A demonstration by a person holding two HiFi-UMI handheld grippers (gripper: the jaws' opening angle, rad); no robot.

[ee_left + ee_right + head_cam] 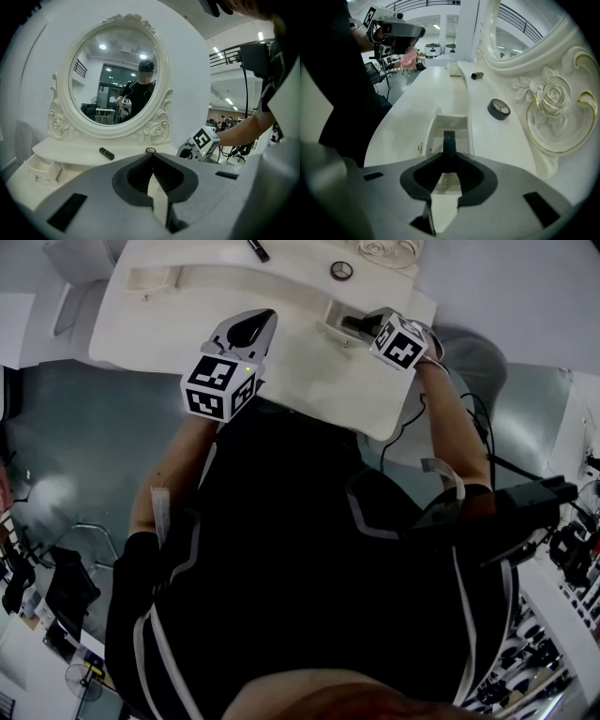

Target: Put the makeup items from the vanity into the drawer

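Note:
My right gripper [449, 157] is shut on a dark round compact [449, 139] that stands on edge between its fingertips, right over the small open drawer [434, 127] in the white vanity. In the head view that gripper [356, 326] hovers at the drawer [330, 313]. On the raised shelf lie a second round compact [498, 109] [341, 270] and a black lipstick [476, 75] [258, 250]. My left gripper [258, 324] [151, 159] is shut with nothing in it, above the tabletop left of the drawer. From its view the lipstick [106, 153] lies under the mirror.
An oval mirror [117, 77] in a carved white frame stands behind the shelf. A pale coiled cord [389, 251] lies at the shelf's right end. Another small drawer [44, 169] sits at the vanity's left. The tabletop's front edge [375, 432] is close to the person's body.

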